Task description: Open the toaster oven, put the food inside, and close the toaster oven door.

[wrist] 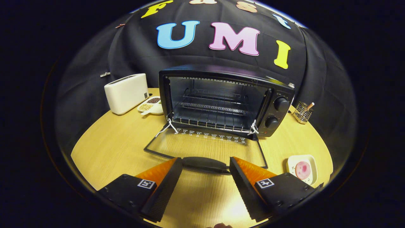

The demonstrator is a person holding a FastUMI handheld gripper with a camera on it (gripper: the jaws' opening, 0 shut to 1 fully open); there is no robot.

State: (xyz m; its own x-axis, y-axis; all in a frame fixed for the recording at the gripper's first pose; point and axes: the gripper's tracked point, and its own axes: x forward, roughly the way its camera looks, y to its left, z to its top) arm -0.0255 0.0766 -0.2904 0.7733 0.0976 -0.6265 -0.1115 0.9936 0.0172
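Note:
A black toaster oven stands on the round wooden table with its glass door folded down flat toward me. Wire racks show inside the bare cavity. The door's black handle lies just ahead of my gripper, level with the fingertips and in the gap between them. The fingers are spread wide and hold nothing. The food, a round pink piece, sits on a small white plate to the right of the right finger.
A white toaster stands left of the oven, with a small divided dish of beans beside it. A wire holder with a stick in it stands right of the oven. Two black knobs are on the oven's right panel.

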